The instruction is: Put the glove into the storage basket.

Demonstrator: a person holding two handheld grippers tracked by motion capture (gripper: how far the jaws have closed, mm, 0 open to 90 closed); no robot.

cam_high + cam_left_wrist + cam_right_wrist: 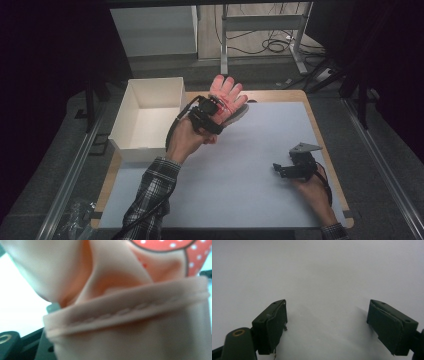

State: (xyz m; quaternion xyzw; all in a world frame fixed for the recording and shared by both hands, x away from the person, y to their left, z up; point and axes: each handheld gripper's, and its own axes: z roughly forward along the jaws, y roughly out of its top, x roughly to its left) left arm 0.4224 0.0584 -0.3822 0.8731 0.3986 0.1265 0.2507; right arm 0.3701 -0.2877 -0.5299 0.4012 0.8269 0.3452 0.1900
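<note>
Box: white cardboard box (125,107), open, at 10 o'clock on the surface (240,165).
Left gripper (212,111): raised just beside the box, fingers clenched on a pink glove (227,95) at its hemmed cuff (125,312).
Right gripper (278,168): at 4 o'clock, fingers (274,325) released, low over bare surface.

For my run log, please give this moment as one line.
left gripper: shut on pink glove, held up beside white box | right gripper: open, holding nothing, over white mat
</note>
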